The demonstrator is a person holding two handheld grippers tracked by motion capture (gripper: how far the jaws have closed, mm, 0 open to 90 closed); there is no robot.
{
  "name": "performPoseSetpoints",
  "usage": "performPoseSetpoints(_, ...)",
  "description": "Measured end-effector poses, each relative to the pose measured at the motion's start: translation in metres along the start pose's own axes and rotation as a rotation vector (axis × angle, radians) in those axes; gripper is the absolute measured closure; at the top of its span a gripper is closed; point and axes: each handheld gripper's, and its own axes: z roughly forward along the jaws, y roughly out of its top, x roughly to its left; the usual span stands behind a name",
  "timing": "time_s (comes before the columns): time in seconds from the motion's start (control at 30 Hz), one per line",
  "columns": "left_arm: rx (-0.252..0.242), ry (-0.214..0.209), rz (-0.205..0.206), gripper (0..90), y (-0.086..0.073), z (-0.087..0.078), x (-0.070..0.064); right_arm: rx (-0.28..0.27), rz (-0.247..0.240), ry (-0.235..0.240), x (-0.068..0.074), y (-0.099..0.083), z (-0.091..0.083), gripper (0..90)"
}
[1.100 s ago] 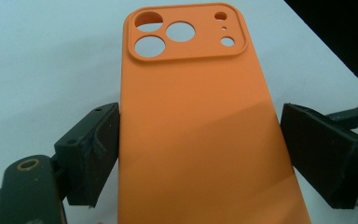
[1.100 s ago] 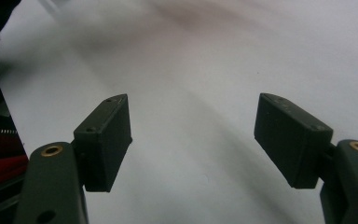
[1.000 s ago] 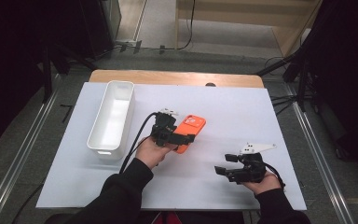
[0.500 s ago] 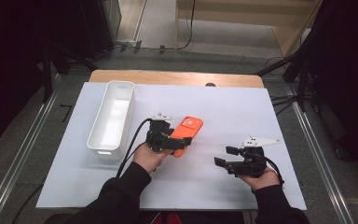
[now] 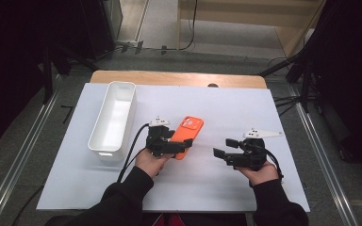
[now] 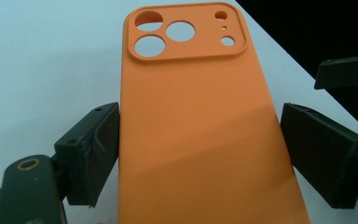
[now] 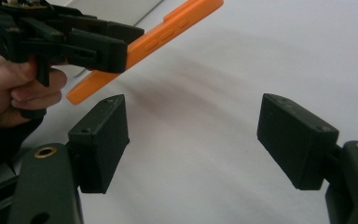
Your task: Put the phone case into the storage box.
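Matt, smooth orange phone case (image 6: 200, 135)

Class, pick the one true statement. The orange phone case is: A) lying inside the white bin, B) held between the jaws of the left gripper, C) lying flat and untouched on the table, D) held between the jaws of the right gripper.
B: the left gripper has its jaws against the sides of the orange phone case, which the right gripper view shows lifted and tilted; the right gripper is open and holds nothing.

The case's (image 6: 200, 126) lower end runs off the left gripper view at 6 o'clock. In the high view the left gripper (image 5: 176, 147) covers the case's near end. Whether both jaws touch the case cannot be told.
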Motion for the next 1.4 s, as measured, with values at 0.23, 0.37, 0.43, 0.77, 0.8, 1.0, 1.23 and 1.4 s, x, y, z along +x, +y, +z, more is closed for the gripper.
performPoseSetpoints(0.23, -0.035, 0.017, -0.003, 14.6, -0.005, -0.001, -0.001, -0.007, 0.018, -0.001, 0.004, 0.013, 0.005, 23.7)
performPoseSetpoints(0.37, -0.054, 0.008, -0.014, 14.6, -0.006, -0.002, -0.001, -0.023, 0.030, 0.008, 0.004, 0.021, 0.008, 23.8)
performPoseSetpoints(0.43, -0.060, 0.012, -0.015, 14.6, -0.007, -0.002, -0.002, -0.029, 0.034, 0.015, 0.004, 0.023, 0.009, 23.8)
performPoseSetpoints(0.77, -0.106, 0.048, -0.017, 14.6, -0.013, -0.001, -0.007, -0.032, 0.043, 0.018, 0.002, 0.033, 0.016, 24.0)
performPoseSetpoints(0.8, -0.112, 0.048, -0.018, 14.6, -0.014, -0.001, -0.007, -0.032, 0.049, 0.016, 0.002, 0.034, 0.017, 24.1)
performPoseSetpoints(1.0, -0.111, 0.051, -0.010, 14.6, -0.016, 0.002, -0.010, -0.031, 0.077, 0.021, 0.001, 0.041, 0.021, 24.3)
performPoseSetpoints(1.23, -0.109, 0.042, -0.004, 14.6, -0.016, 0.002, -0.011, -0.035, 0.118, 0.042, 0.000, 0.050, 0.028, 25.0)
performPoseSetpoints(1.4, -0.113, 0.047, 0.007, 14.6, -0.016, 0.003, -0.012, -0.027, 0.134, 0.041, -0.003, 0.053, 0.034, 26.4)
